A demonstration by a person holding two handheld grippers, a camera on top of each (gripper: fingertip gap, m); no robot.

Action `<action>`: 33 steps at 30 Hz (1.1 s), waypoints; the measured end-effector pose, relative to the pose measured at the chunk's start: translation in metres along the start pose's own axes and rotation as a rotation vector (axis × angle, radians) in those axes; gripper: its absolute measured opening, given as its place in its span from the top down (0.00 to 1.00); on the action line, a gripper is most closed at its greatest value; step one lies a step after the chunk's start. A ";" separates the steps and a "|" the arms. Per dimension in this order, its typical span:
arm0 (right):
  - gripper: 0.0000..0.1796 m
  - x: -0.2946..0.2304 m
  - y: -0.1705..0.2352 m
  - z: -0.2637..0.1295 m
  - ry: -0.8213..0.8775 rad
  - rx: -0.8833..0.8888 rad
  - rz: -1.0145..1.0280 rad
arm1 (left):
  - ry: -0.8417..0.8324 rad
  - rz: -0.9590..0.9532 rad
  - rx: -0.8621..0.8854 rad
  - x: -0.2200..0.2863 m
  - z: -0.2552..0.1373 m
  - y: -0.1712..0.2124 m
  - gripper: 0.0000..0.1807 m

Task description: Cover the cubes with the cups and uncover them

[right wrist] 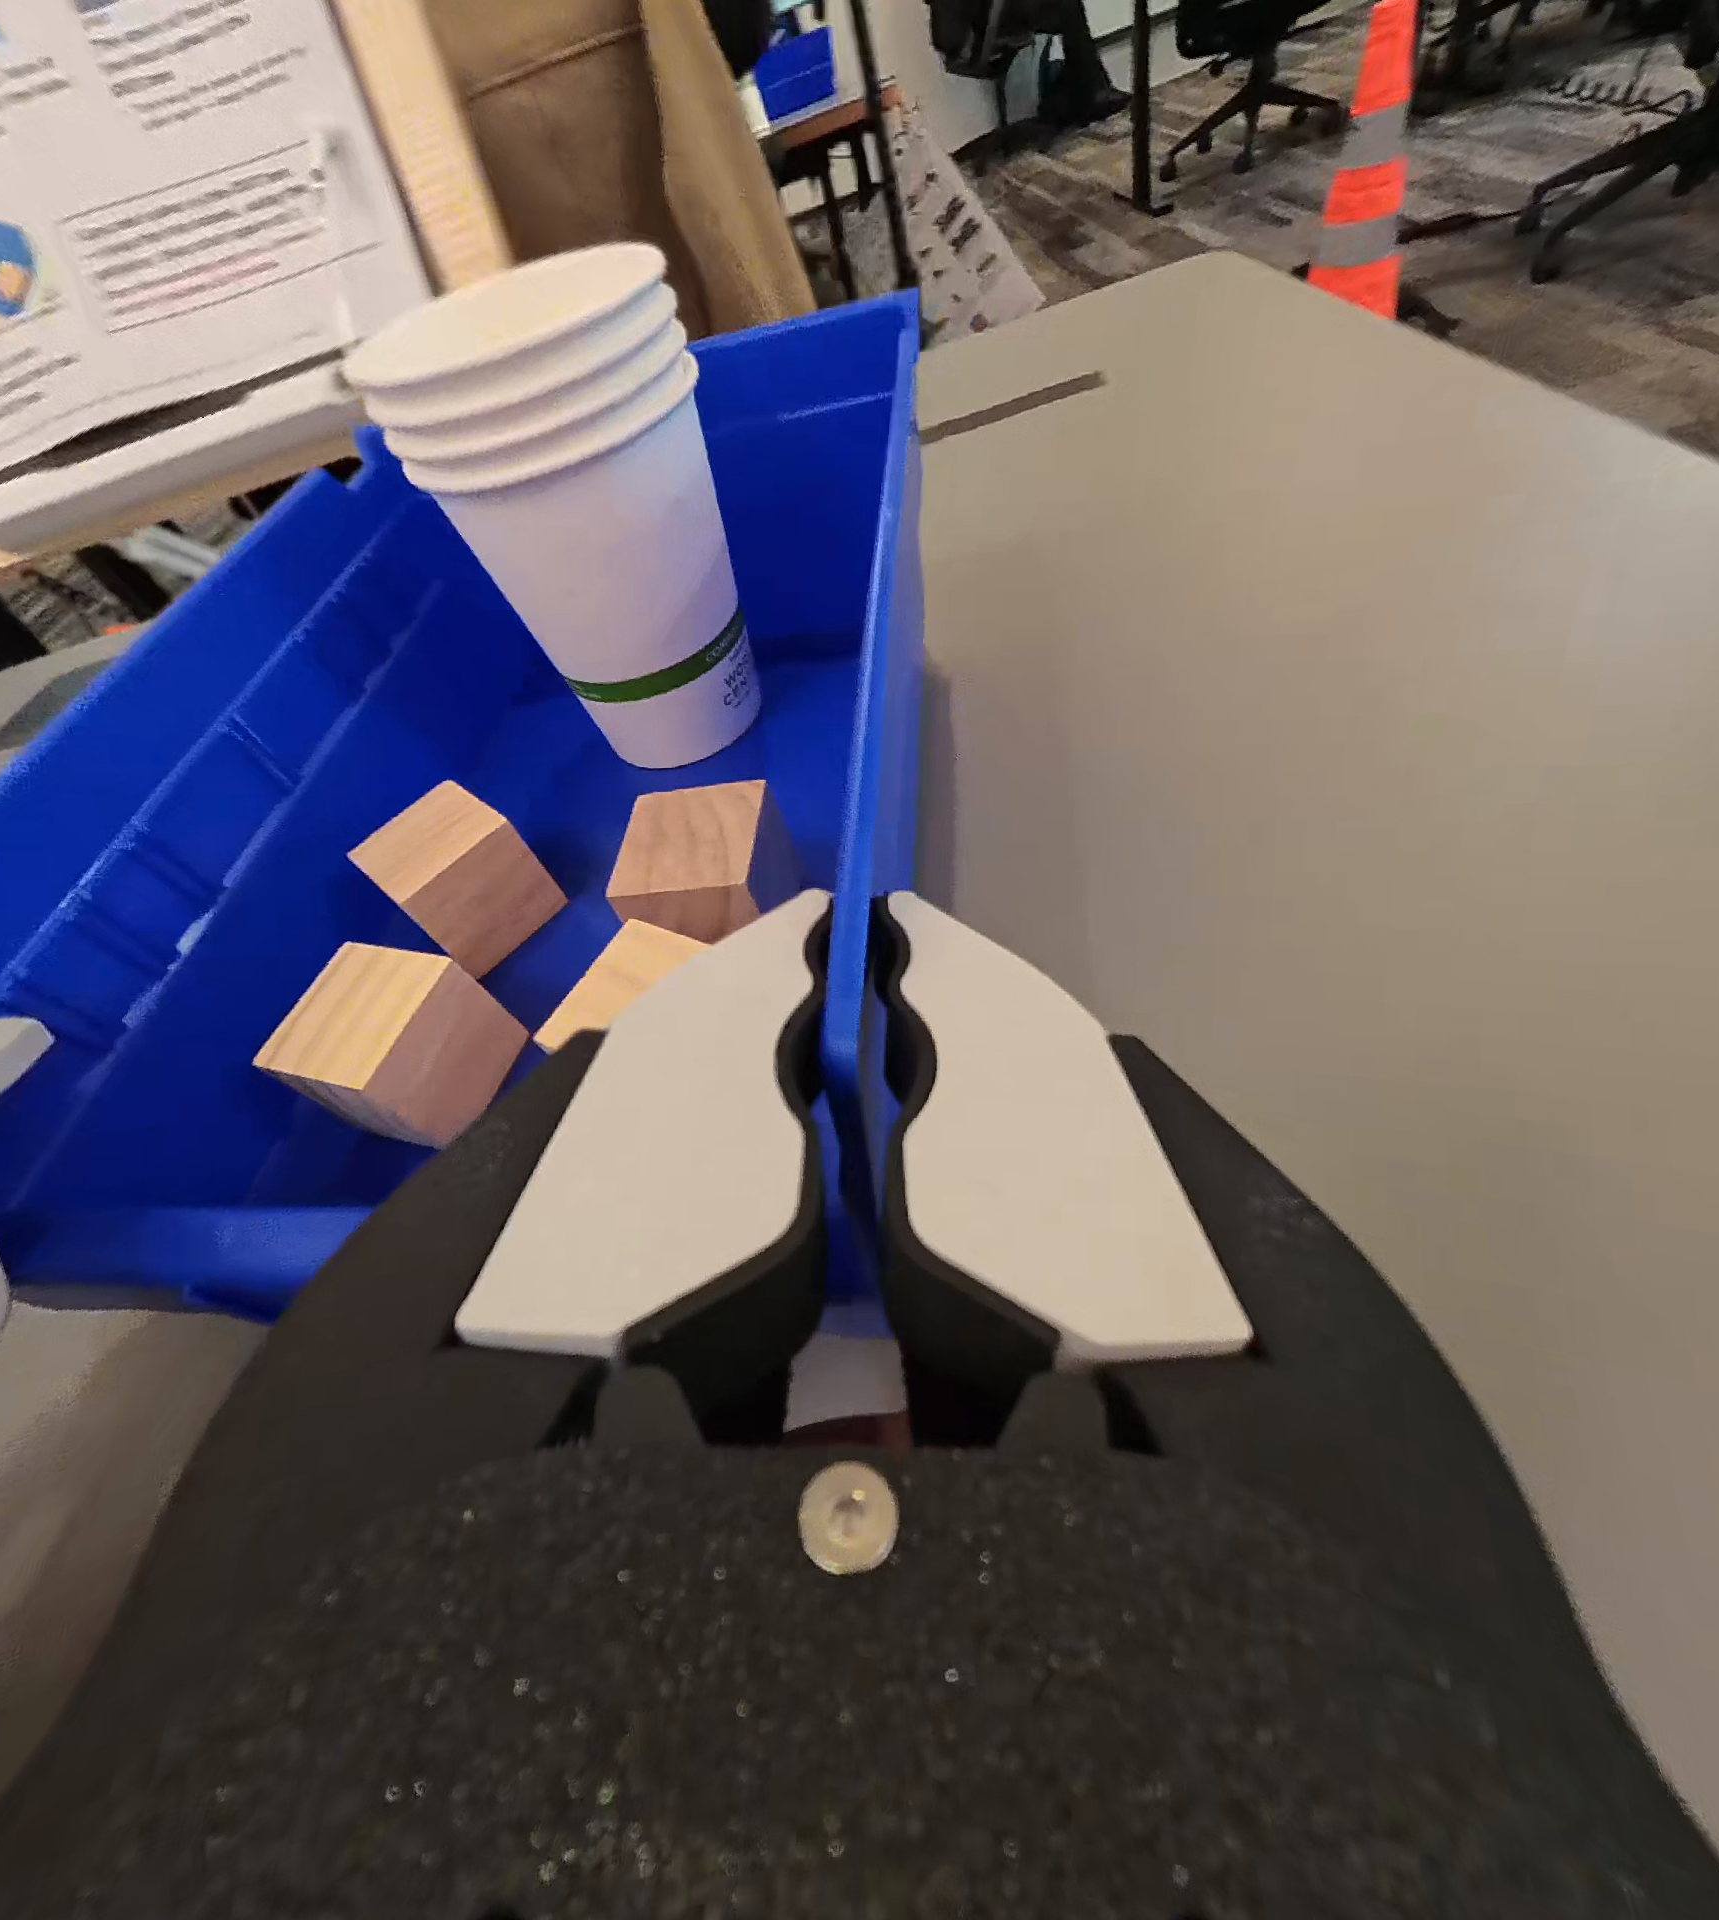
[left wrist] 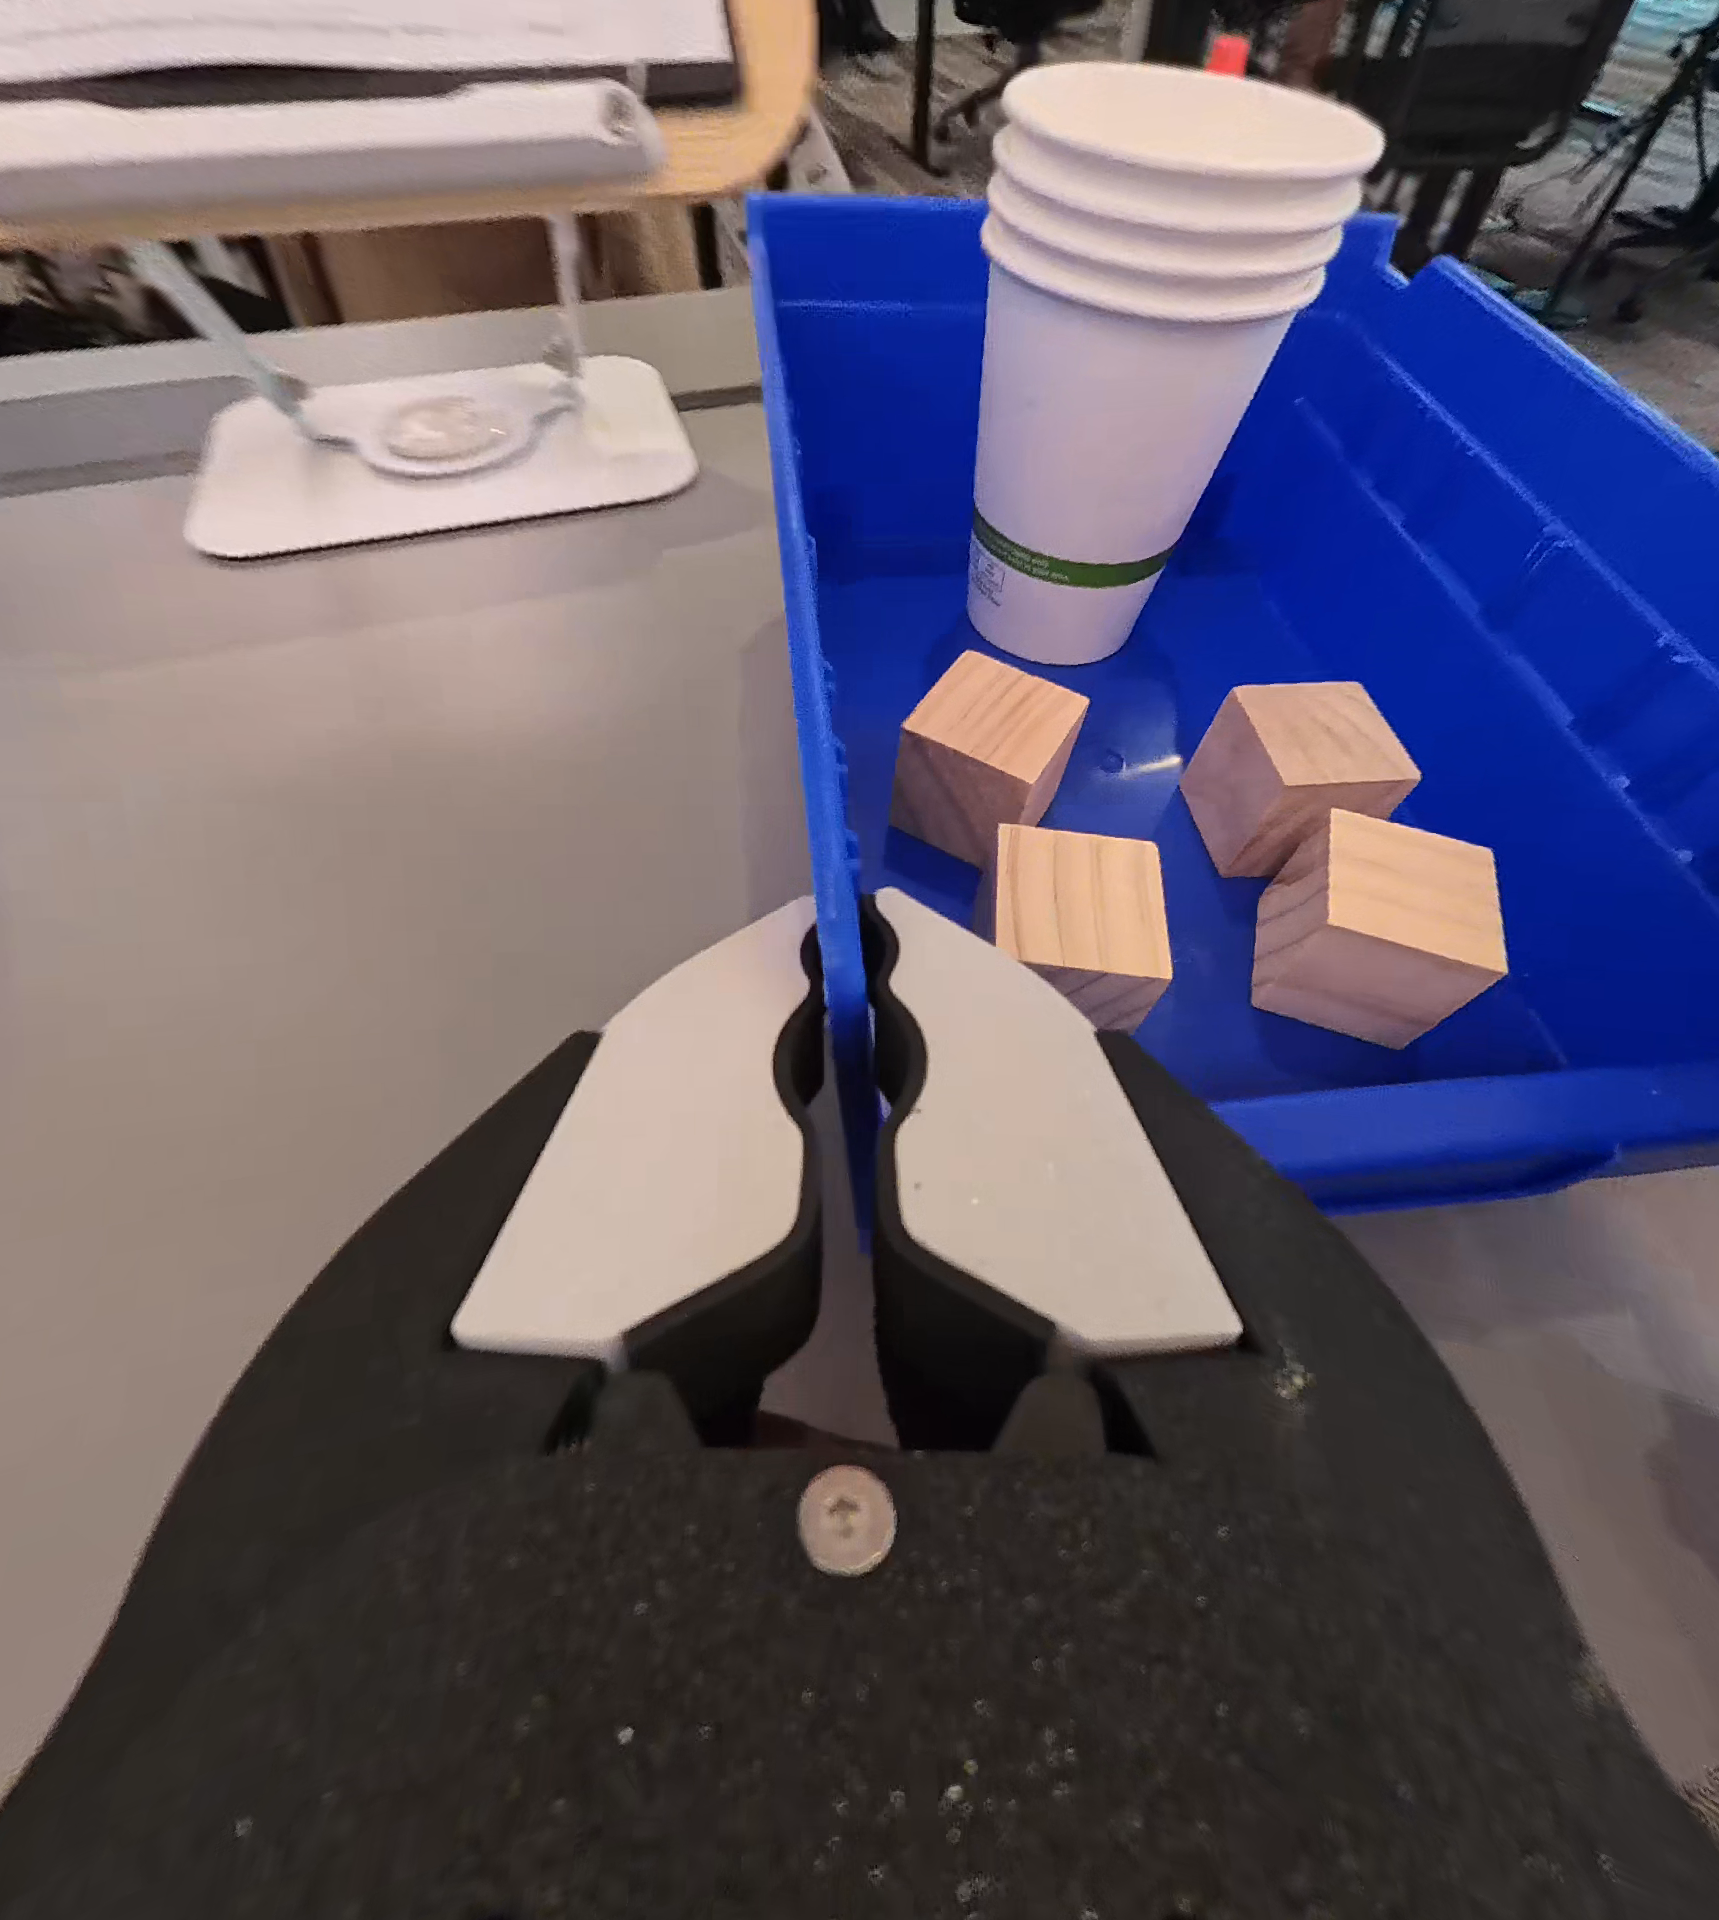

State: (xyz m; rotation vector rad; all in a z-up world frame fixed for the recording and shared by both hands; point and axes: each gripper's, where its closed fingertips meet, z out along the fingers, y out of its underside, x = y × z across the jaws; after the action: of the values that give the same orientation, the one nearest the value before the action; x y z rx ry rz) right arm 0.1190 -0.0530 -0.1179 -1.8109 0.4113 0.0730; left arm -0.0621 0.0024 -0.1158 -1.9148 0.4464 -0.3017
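Observation:
A blue plastic bin [left wrist: 1520, 665] [right wrist: 159, 790] holds a stack of white paper cups [left wrist: 1125, 395] [right wrist: 585, 520] standing upright at its far end and several wooden cubes [left wrist: 1374, 925] [right wrist: 387, 1029] loose on its floor. My left gripper [left wrist: 847, 914] is shut on the bin's left side wall [left wrist: 813, 623] near the front corner. My right gripper [right wrist: 855, 914] is shut on the bin's right side wall [right wrist: 886, 623] near the front. One cube [right wrist: 616, 977] is partly hidden behind my right gripper's left finger.
The bin is over a grey table [left wrist: 315, 831] [right wrist: 1354, 831]. A white stand base [left wrist: 439, 457] with a wooden board and papers [right wrist: 107, 208] stands at the back left. Office chairs and an orange cone [right wrist: 1364, 166] are on the floor beyond the table.

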 end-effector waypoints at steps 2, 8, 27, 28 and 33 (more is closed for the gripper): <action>0.97 -0.027 0.005 -0.001 -0.039 -0.002 -0.005 | -0.044 -0.001 0.020 -0.024 -0.017 -0.001 0.98; 0.97 -0.128 0.026 0.006 -0.182 -0.050 -0.069 | -0.170 -0.057 0.007 -0.117 -0.061 0.012 0.98; 0.71 -0.247 0.068 0.012 -0.411 -0.146 -0.211 | -0.105 -0.188 0.031 -0.219 -0.118 0.039 0.73; 0.69 -0.244 0.068 0.006 -0.432 -0.139 -0.213 | -0.107 -0.195 0.052 -0.222 -0.131 0.037 0.74; 0.73 -0.222 0.051 -0.029 -0.485 0.001 -0.147 | -0.286 -0.214 0.059 -0.302 -0.171 0.040 0.74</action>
State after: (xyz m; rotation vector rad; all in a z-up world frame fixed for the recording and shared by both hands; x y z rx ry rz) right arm -0.1088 -0.0384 -0.0988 -1.7463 -0.0657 0.3993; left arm -0.4099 -0.0197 -0.0887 -1.9130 0.0420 -0.1736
